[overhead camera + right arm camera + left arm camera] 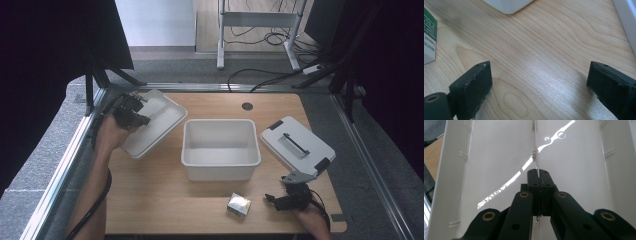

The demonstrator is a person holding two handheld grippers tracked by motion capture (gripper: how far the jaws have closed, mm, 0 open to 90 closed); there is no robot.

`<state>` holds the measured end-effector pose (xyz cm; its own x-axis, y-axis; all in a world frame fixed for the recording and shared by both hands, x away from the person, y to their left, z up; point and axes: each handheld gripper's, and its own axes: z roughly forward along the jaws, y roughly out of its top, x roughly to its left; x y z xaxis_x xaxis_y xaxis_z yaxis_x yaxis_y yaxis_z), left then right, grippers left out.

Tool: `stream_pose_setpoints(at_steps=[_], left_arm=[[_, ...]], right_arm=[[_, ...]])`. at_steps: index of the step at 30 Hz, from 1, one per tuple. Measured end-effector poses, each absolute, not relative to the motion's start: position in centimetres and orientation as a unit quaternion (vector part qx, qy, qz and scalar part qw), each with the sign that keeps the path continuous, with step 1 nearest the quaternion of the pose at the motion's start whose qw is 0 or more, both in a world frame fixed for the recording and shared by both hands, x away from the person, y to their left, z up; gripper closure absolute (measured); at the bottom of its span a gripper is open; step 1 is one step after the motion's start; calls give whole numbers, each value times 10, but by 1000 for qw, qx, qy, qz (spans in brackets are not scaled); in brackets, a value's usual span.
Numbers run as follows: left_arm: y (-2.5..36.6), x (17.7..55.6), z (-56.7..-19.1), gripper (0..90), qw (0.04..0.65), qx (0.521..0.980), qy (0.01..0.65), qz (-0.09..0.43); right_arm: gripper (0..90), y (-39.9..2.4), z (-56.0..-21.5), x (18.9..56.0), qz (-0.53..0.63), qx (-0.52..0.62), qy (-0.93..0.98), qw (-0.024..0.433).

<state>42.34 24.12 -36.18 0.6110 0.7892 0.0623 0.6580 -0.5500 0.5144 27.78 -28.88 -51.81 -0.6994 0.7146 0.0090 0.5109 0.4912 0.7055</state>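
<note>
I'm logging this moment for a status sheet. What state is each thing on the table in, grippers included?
White bin: open, upright, empty.
Grey lid: off the bin, flat on the table, handle up.
White tray: tilted, far end raised; its thin middle rib pinched by the left gripper.
Small box: on the table, untouched.
Left gripper: shut on the tray's rib.
Right gripper: open, just above bare wood.
</note>
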Motion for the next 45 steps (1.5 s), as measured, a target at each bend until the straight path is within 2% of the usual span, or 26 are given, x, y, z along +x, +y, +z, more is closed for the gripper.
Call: stream_pose_setpoints(at_steps=[30, 45], left_arm=[[260, 405, -462, 890, 233, 856, 446, 123], [261, 397, -490, 888, 239, 849, 455, 124]], right_arm=[[57, -289, -518, 278, 354, 361, 851, 144], [57, -289, -518, 278, 354, 362, 850, 144]])
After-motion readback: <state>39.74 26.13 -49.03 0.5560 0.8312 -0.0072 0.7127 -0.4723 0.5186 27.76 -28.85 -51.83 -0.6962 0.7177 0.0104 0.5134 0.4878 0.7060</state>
